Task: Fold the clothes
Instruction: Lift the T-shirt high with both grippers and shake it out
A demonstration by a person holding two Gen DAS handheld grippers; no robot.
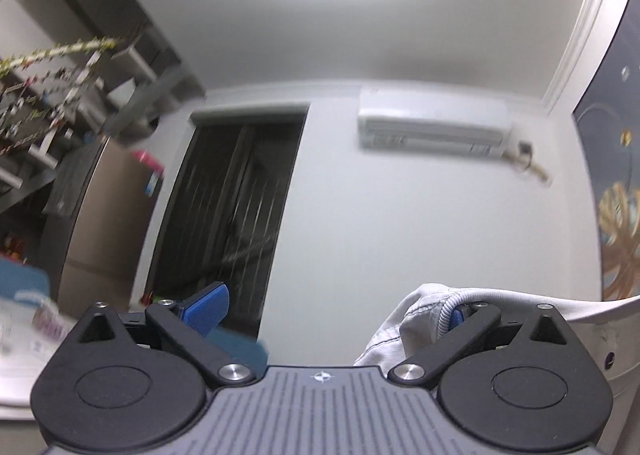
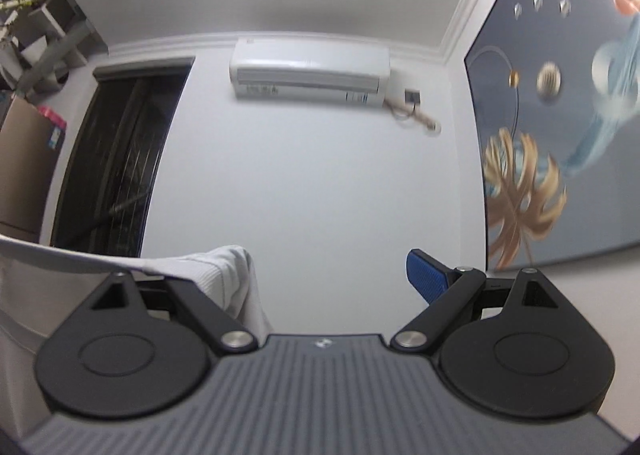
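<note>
Two wide-spread claws: left claw [image 1: 332,307], right claw [image 2: 328,275]; one grey garment [image 1: 404,319].

Open air lies ahead toward the wall [image 2: 312,175] (air conditioner [image 2: 308,73] high up); grey garment [image 1: 404,323] drapes beside both tongs.

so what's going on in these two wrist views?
Both grippers are raised and point at the far wall with the air conditioner. A light grey garment hangs over the inner finger of each, stretched between them. The left gripper and right gripper both stand wide open, so the cloth is draped over one finger rather than pinched. No fold is visible; the views are blurred.
</note>
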